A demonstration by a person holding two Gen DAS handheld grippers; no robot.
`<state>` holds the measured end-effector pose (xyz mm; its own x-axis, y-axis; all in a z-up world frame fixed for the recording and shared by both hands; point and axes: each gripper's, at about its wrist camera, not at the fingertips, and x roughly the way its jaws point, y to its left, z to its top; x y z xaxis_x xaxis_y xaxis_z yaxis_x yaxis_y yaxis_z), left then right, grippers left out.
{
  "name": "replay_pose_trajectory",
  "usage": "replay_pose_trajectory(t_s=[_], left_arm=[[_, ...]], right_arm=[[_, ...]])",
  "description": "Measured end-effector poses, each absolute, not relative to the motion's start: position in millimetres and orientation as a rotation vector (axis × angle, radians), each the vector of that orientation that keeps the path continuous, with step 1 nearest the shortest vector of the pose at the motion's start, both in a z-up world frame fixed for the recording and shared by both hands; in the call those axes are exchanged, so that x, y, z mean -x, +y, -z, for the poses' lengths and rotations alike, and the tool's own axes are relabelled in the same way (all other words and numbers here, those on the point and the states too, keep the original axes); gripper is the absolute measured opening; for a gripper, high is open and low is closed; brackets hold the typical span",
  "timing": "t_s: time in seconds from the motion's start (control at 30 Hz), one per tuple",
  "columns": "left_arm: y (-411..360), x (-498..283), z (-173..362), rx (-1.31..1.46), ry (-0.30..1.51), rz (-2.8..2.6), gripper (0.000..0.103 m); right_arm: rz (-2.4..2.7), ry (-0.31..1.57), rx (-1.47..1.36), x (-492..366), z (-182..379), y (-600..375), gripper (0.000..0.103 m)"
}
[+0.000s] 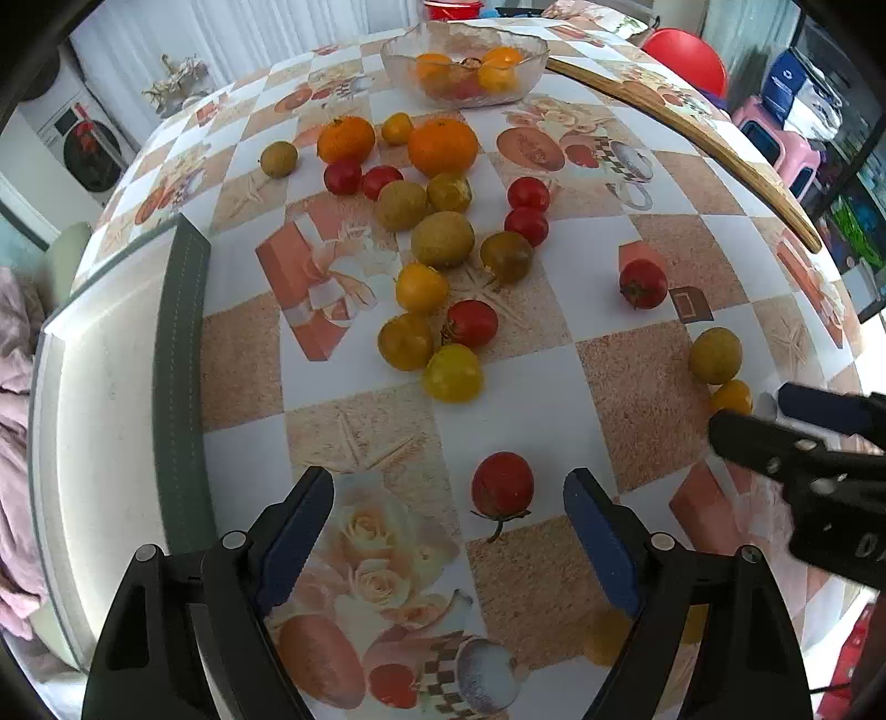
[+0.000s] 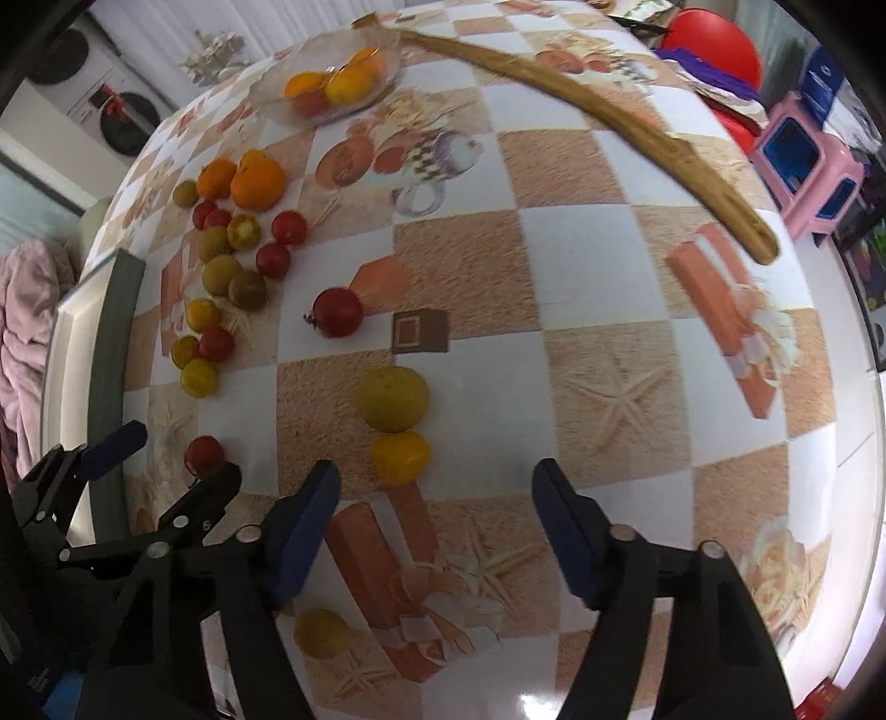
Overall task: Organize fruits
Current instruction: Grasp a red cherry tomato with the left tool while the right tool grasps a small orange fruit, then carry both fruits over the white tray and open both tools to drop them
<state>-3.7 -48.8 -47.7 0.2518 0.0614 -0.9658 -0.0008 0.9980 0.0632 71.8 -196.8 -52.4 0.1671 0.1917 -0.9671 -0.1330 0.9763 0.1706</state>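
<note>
1. You're over a table (image 1: pixel 653 365) spread with a checked oilcloth, tan and white squares printed with roses, starfish and teacups.
2. On your left, a white slab with a grey-green edge strip (image 1: pixel 180 376) runs along the table's side.
3. Past that, a pink blanket (image 1: pixel 16 443) lies bunched up.
4. Far left, white appliances with round dark doors (image 2: pixel 119 119) stand against the wall.
5. Straight ahead, pale curtains (image 1: pixel 221 27) let in soft daylight, with a small whitish ornament (image 1: pixel 174 83) in front.
6. On your right, a red chair back (image 1: pixel 689 58), then a pink stool (image 2: pixel 814 166).
7. A curved wooden strip (image 2: pixel 609 116) lies across the far tabletop.
</note>
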Motion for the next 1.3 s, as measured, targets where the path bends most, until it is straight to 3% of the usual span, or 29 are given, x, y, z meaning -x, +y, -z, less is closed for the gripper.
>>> replay_pose_trajectory(t_s=[0.07, 0.2, 0.3, 0.37, 0.43, 0.93, 1.3], left_arm=[[-49.7, 2.6, 49.2, -0.035, 1.322, -0.031, 0.076], [-53.1, 3.5, 49.8, -0.025, 1.294, -0.034, 0.074], [-58.1, 5.2, 48.9, 0.003, 1.266, -0.018, 0.058], [-62.3, 4.6, 46.9, 0.005, 1.262, -0.003, 0.046], [-63.1, 5.6, 44.7, 0.003, 1.267, 0.014, 0.024], [-25.0, 21.1, 16.5, 0.162, 1.247, -0.024, 0.023], [45.0, 52.0, -8.2, 0.245, 1.214, -0.145, 0.023]], right_arm=[[-0.241, 1.37, -0.016, -72.3, 51.9, -190.2, 0.065], [-0.25, 1.364, 0.033, -75.0, 52.4, -180.4, 0.051], [-0.266, 1.363, 0.046, -75.7, 52.6, -175.8, 0.023], [-0.284, 1.368, 0.022, -77.9, 53.4, -177.3, 0.022], [-0.3, 1.379, -0.035, -79.5, 53.9, -182.3, 0.022], [-0.392, 1.392, -0.092, -70.9, 35.1, -196.9, 0.022], [-0.548, 1.345, 0.002, -76.1, 10.6, -115.8, 0.022]])
